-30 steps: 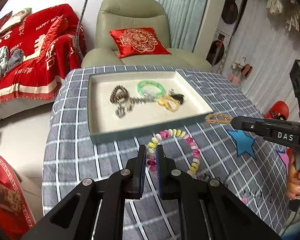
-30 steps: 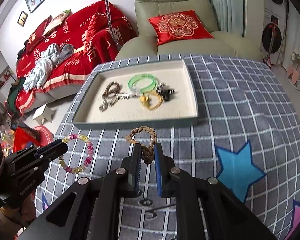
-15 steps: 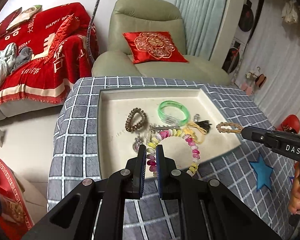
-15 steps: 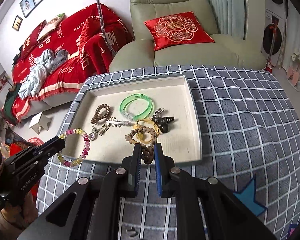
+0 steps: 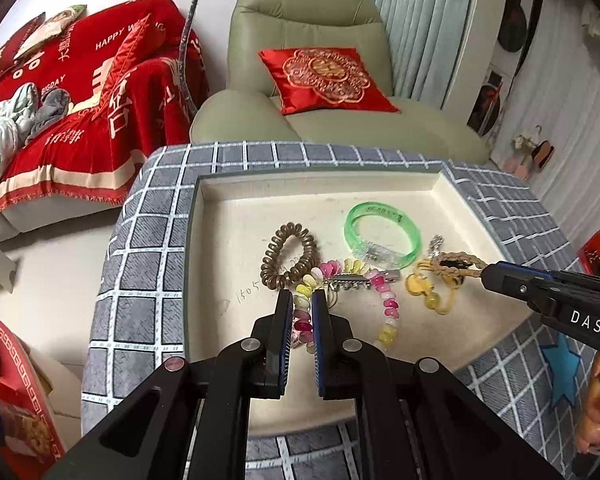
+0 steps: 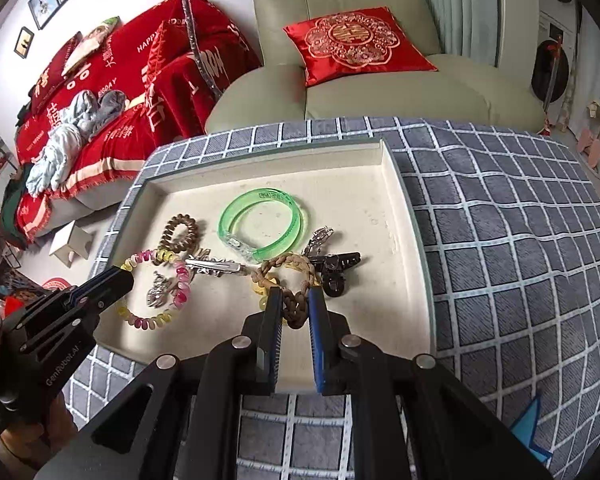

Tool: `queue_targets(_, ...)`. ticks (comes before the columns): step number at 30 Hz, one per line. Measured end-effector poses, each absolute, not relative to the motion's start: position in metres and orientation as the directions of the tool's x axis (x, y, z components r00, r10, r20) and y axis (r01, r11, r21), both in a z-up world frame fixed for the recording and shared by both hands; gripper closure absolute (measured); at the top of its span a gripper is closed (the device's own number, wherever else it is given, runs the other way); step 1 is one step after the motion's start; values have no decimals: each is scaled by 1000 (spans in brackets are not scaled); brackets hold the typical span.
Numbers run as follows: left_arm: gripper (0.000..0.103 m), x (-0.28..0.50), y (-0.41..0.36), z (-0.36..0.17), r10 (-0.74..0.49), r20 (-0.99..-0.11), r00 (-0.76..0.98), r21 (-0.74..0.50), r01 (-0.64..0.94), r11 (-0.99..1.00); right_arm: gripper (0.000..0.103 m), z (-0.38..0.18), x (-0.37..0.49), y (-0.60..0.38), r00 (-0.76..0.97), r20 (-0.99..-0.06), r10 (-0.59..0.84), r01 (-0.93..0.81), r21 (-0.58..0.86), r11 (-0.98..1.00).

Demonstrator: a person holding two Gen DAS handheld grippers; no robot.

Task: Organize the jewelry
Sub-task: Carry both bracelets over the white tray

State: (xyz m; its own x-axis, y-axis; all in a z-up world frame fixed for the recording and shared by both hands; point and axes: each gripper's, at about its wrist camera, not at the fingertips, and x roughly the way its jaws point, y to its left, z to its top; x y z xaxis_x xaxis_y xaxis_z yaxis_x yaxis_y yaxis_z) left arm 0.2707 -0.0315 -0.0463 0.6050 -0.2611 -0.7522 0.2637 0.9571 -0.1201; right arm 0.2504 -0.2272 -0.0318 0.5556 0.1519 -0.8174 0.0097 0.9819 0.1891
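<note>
My left gripper (image 5: 302,298) is shut on a pink and yellow bead bracelet (image 5: 386,300) and holds it over the cream tray (image 5: 236,192). My right gripper (image 6: 294,296) is shut on a brown braided bracelet (image 6: 294,308) and holds it over the same tray (image 6: 396,208), right of the left gripper (image 6: 118,278). In the tray lie a green bangle (image 6: 260,226), a brown coil hair tie (image 6: 178,232), a silver clip (image 6: 216,266), a black claw clip (image 6: 336,266) and a yellow bead cord (image 5: 428,294).
The tray sits on a round table with a grey checked cloth (image 6: 500,248) that has blue star patches (image 5: 562,372). A green armchair with a red cushion (image 6: 352,42) stands behind the table. A sofa with a red throw (image 5: 60,108) is at the left.
Both grippers have moved forward from the cloth in front of the tray to over the tray, each carrying its bracelet. Both bracelets now hang low over the items in the tray.
</note>
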Motion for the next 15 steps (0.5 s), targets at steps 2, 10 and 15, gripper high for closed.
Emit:
queue_targets(2,77,274,-34,-51,-247,-761,600,-106,260,960,89,-38,255,-227,548,-823,151,13,189,982)
queue_targets(10,77,277,-43,-70,-227,-795,563,-76,278,958,89,-64,262,-227,512,-848,140,21,175,984)
queue_targets(15,77,273,-49,-71,-205,-793,574,-36,292,956,89,-73,264,-228,497,-855,144,25,181,983)
